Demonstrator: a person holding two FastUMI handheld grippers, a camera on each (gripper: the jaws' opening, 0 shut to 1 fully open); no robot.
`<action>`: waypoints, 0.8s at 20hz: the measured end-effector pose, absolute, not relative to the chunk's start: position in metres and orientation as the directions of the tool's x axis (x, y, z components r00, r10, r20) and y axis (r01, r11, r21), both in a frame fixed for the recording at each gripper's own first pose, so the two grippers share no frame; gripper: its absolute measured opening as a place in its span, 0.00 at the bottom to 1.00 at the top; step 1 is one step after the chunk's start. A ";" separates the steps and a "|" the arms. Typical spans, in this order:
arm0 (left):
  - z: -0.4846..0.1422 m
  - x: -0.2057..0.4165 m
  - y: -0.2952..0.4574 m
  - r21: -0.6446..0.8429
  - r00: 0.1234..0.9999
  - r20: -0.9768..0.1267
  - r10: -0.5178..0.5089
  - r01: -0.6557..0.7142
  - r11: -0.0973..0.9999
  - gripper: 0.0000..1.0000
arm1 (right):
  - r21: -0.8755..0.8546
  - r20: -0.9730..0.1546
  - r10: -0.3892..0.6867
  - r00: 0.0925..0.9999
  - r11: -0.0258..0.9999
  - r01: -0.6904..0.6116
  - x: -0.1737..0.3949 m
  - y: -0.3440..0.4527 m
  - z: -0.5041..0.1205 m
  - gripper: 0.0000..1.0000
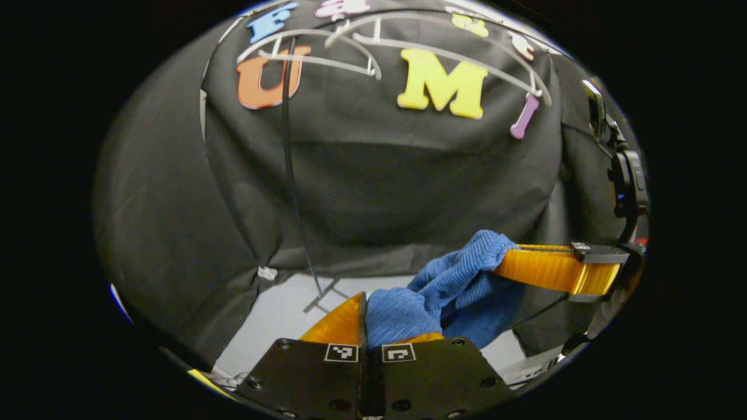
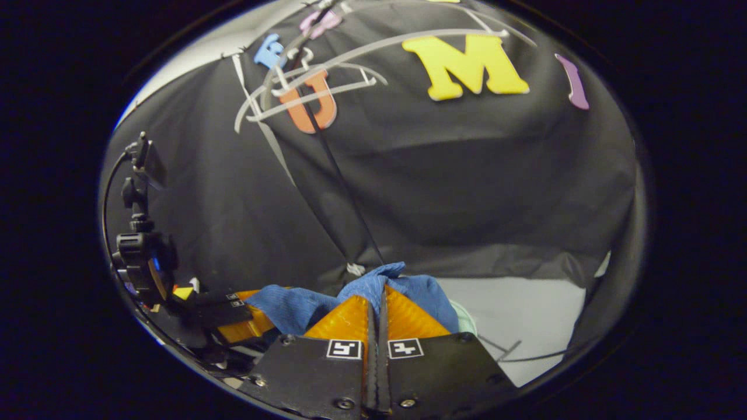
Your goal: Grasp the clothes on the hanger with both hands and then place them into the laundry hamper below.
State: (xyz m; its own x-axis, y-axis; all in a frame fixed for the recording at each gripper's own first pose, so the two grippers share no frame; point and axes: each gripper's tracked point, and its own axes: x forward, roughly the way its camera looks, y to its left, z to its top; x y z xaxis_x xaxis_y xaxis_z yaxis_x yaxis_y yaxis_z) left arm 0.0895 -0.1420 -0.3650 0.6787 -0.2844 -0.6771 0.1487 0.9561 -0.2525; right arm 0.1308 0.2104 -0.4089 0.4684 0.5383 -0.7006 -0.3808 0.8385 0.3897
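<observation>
A blue ribbed garment (image 1: pixel 449 291) hangs between both grippers, off the hangers. In the left gripper view my left gripper (image 1: pixel 365 318) is shut on one bunched end of it, low in the middle. The right gripper (image 1: pixel 513 265) comes in from the right and pinches the cloth's upper end. In the right gripper view my right gripper (image 2: pixel 378 303) is shut on the blue garment (image 2: pixel 303 306), which spreads left toward the left gripper (image 2: pixel 248 318). White hangers (image 1: pixel 362 49) hang bare on the rack above, seen also as white hangers (image 2: pixel 327 76) in the right gripper view.
A thin black rack pole (image 1: pixel 292 175) runs down to its foot (image 1: pixel 324 297) on the pale floor (image 1: pixel 274 321). The rack pole (image 2: pixel 341 175) also crosses the right gripper view. A pale green rim (image 2: pixel 464 318) peeks out behind the garment, low right.
</observation>
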 end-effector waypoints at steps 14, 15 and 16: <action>-0.450 0.121 -0.164 -0.215 0.403 -0.875 -0.269 0.173 0.961 0.02 | 0.239 -0.919 0.322 0.227 0.914 -0.327 0.144 0.236 -0.458 0.06; -0.444 0.120 -0.170 -0.239 0.389 -0.873 -0.295 0.187 0.953 0.04 | 0.244 -0.919 0.324 0.224 0.914 -0.325 0.141 0.233 -0.466 0.07; -0.443 0.121 -0.176 -0.260 0.388 -0.865 -0.318 0.196 0.946 0.00 | 0.242 -0.917 0.325 0.232 0.914 -0.325 0.143 0.232 -0.466 0.10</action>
